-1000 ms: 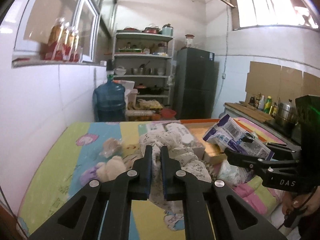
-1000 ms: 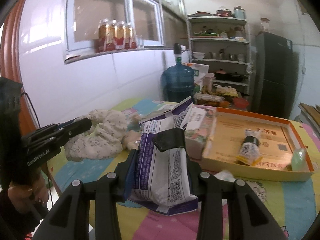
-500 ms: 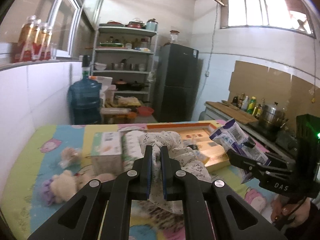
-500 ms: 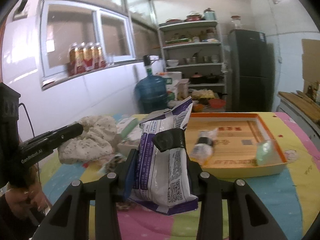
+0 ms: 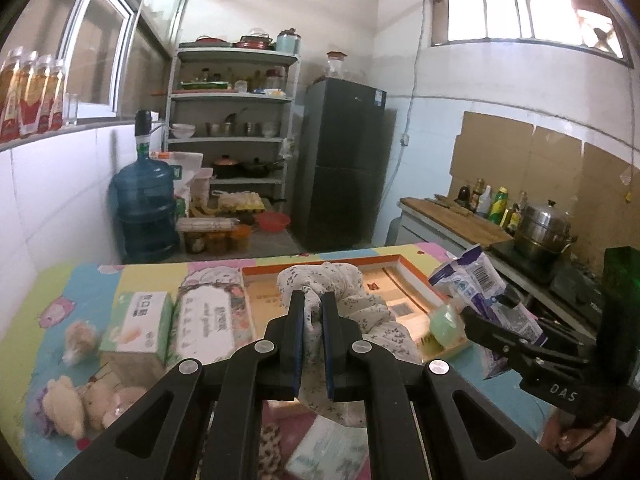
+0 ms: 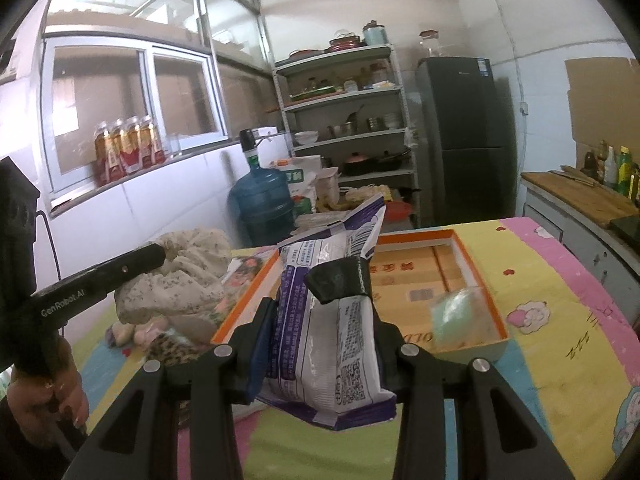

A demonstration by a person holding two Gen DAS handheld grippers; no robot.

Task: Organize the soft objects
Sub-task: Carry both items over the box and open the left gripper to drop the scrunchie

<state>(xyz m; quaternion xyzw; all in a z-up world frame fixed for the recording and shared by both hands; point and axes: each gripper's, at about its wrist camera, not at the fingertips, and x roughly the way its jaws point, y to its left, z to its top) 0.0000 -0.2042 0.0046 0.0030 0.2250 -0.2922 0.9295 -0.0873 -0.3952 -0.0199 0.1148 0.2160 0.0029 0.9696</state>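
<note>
The orange-rimmed tray [image 5: 416, 276] lies on a desk [image 6: 560, 304] under a pastel cartoon cloth; behind the tray stand a metal shelf rack [image 5: 232, 120], a dark fridge [image 5: 344, 164] and a blue water jug [image 5: 146, 208]; the left gripper [image 5: 312, 336] has its fingers clamped on the floral cloth bundle [image 5: 352, 300], held over the tray; the right gripper [image 6: 320, 320] grips a purple-and-white packet [image 6: 336, 340] at the tray's near edge.
</note>
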